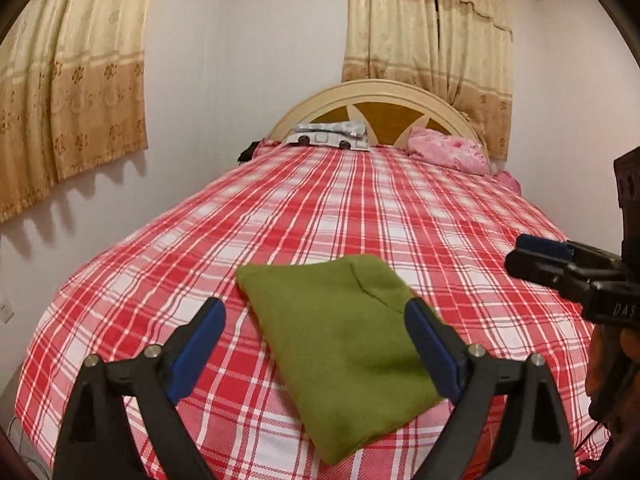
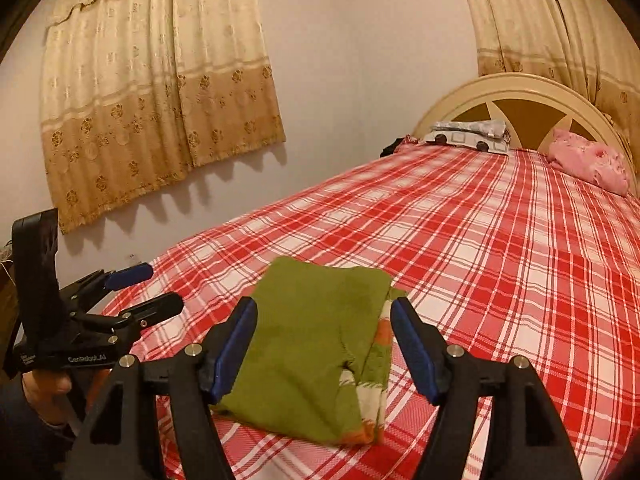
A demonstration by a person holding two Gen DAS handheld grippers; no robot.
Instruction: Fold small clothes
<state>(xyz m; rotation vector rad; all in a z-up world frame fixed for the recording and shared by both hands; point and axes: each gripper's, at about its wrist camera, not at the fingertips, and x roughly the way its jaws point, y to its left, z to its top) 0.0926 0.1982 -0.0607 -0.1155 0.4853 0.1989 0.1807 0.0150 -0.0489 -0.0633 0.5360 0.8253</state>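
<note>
A: We have the green garment (image 1: 344,344) lying folded on the bed (image 1: 460,216), near the foot end, in a compact rectangle. Our left gripper (image 1: 316,344) is released, its jaws wide apart, one on each side of the cloth, and it holds nothing. Our right gripper (image 2: 324,344) stands the same way, spread and with nothing between the pads.

B: Are they touching the cloth?

A: We cannot tell; they seem to hover just above it.

B: What can go wrong from here?

A: In the right wrist view the right edge shows a striped layer (image 2: 380,360) in white, orange and green, which peeks out under the top fold. If we pinch only the top layer there, the layers may slide apart and the fold opens. The fabric looks soft and a little fuzzy, like fleece or knit (so it grips itself, but it is thick and springs back).

B: And the bed cover?

A: The red and white plaid sheet (image 2: 500,260) is smooth and thin. If a finger (image 2: 236,344) goes too low, we may catch the sheet together with the garment and drag both. Also the bundle has rounded, puffy edges, not sharp creases, so a further fold may come out uneven.
</note>
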